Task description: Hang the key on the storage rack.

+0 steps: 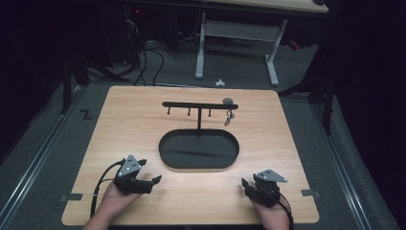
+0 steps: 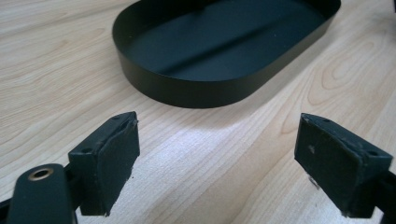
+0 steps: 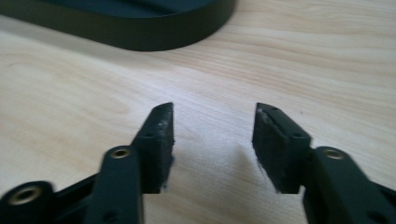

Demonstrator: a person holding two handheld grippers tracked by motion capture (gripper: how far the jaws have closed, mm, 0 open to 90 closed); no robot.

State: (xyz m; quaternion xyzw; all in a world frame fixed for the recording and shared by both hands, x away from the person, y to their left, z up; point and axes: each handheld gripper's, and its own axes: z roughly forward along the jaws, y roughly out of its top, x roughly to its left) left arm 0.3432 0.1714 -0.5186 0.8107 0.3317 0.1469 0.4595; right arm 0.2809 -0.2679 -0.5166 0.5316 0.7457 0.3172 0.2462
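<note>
A black oval tray [image 1: 170, 158] lies in the middle of the wooden table [image 1: 129, 120], with a black T-shaped hook stand [image 1: 199, 106] rising from its far side. A small key set [image 1: 229, 115] hangs from the stand's right end. My left gripper [image 1: 155, 181] rests near the table's front left, open, with nothing between its pads [image 2: 112, 161]. The tray's rim [image 2: 187, 91] lies just ahead of it. My right gripper [image 1: 245, 184] sits at the front right, open and holding nothing, its fingertips [image 3: 161, 135] over bare wood, the tray's edge [image 3: 140, 39] farther ahead.
Bare hooks [image 1: 189, 113] hang along the stand's bar. Beyond the table stand a white desk frame [image 1: 234, 43] and cables on the grey floor [image 1: 148, 57]. Tape marks [image 1: 71, 197] sit at the table's front corners.
</note>
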